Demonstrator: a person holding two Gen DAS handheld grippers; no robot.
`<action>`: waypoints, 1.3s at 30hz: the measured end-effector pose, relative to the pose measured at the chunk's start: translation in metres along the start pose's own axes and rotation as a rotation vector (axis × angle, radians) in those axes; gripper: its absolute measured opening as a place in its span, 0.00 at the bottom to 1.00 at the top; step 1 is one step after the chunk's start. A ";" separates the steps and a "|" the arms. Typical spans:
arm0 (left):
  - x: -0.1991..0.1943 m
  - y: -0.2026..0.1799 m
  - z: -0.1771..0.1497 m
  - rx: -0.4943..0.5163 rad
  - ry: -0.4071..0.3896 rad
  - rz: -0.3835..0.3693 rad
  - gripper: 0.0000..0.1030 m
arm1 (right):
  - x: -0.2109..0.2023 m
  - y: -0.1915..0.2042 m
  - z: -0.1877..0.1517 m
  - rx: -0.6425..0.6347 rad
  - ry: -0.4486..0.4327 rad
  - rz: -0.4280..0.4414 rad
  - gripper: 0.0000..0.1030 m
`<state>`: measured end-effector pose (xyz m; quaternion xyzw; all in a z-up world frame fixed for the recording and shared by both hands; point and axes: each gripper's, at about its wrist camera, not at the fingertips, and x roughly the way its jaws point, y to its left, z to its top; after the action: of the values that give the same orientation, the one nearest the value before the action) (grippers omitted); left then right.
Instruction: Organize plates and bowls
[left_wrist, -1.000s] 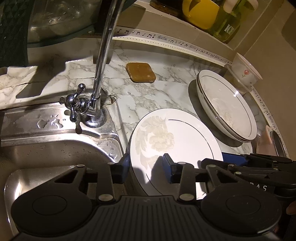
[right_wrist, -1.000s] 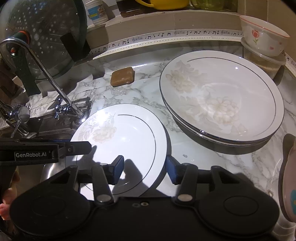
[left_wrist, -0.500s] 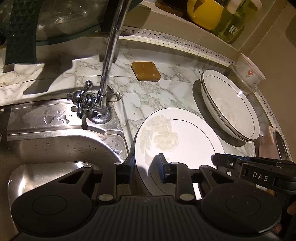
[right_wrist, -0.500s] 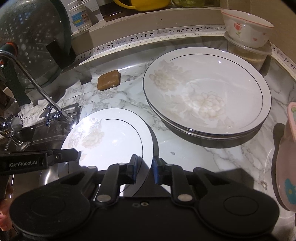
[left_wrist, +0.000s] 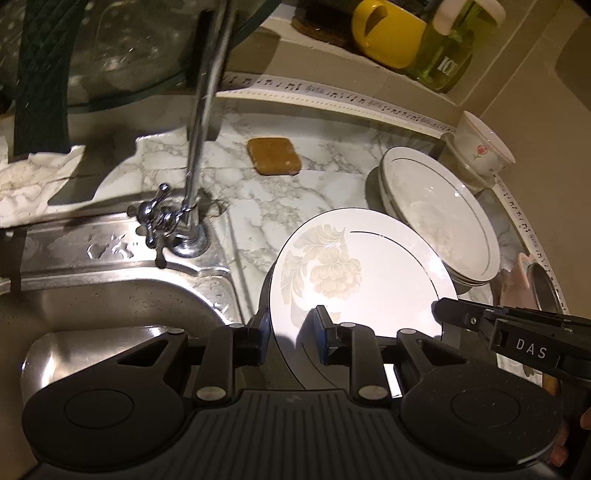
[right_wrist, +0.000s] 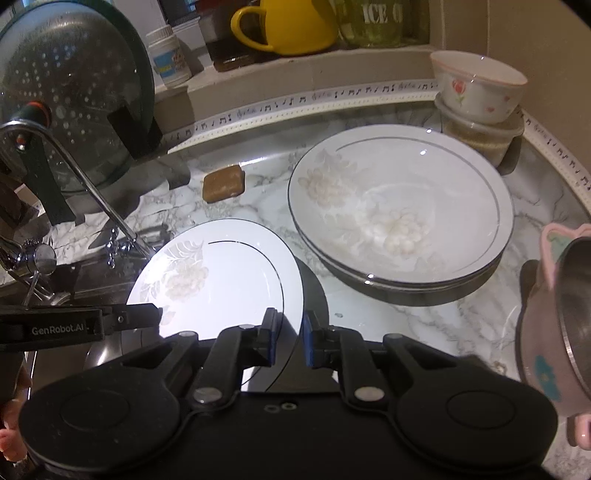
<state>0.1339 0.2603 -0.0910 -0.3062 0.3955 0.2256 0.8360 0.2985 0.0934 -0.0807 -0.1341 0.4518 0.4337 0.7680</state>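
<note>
My left gripper pinches left rim of floral plate; my right gripper pinches its right rim. Plate tilted, at sink's right edge, over marble counter. Just beyond: stacked floral bowls. Brown soap bar behind faucet. Far corner: small flowered bowl on lidded container.

Black ribbed tongs, blue pads, silver pivot screws
</note>
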 end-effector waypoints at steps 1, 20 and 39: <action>-0.001 -0.003 0.002 0.007 -0.002 0.000 0.23 | -0.002 -0.001 0.001 0.005 -0.003 -0.004 0.15; 0.014 -0.079 0.063 0.135 -0.018 -0.056 0.23 | -0.041 -0.054 0.035 0.122 -0.094 -0.065 0.14; 0.079 -0.133 0.106 0.211 0.011 -0.085 0.23 | -0.022 -0.108 0.076 0.228 -0.078 -0.146 0.14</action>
<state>0.3178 0.2495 -0.0564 -0.2342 0.4084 0.1452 0.8702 0.4226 0.0627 -0.0407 -0.0618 0.4570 0.3274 0.8247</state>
